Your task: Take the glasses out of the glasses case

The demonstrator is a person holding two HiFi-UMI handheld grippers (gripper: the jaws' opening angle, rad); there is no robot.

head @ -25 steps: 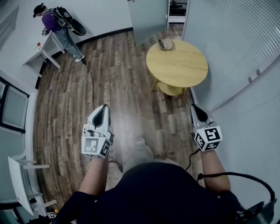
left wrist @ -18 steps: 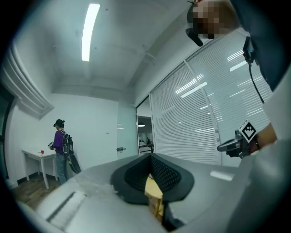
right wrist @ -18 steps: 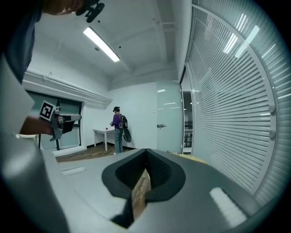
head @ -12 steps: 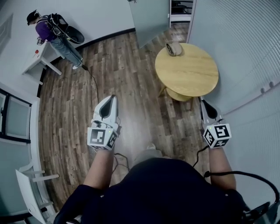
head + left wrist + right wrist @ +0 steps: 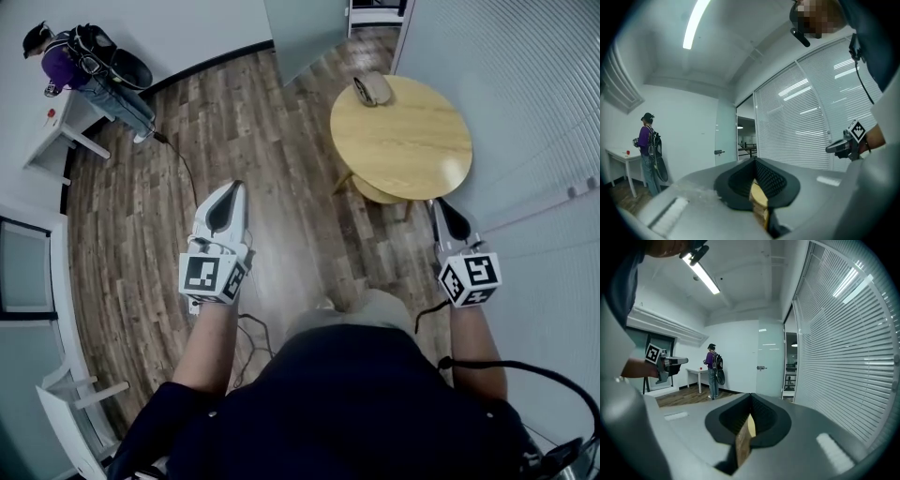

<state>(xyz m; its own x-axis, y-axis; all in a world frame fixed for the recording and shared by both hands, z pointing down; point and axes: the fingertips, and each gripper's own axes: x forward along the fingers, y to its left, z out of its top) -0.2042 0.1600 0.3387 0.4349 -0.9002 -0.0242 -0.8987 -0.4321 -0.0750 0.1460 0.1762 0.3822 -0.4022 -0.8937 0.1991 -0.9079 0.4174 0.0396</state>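
The wood floor (image 5: 281,159) fills most of the head view, and the round table (image 5: 417,155) stands at the far right of it, close to the slatted wall. A second person (image 5: 70,61) stands far off at the left and has no part in the task. The wearer stands short of the table with both grippers raised at waist height and pointing away from the body. The left gripper (image 5: 228,195) hangs over bare floor, well apart from the table. The right gripper (image 5: 441,208) is just short of the table's near right edge. Each gripper's own view shows its jaws brought together at the tips with nothing held between them (only a sliver of wood colour shows through the slit). The case (image 5: 372,89) lies on the table's far left edge, so it is ahead and left of the right gripper and ahead and well to the right of the left one. The right gripper looks the nearer of the two. The case is too small here to tell whether it is open, or to read its long axis firmly, though it seems to run roughly near to far. No glasses can be seen. Nothing of the task appears begun, and the coming move is likely a step forward to bring both grippers over that far left edge.
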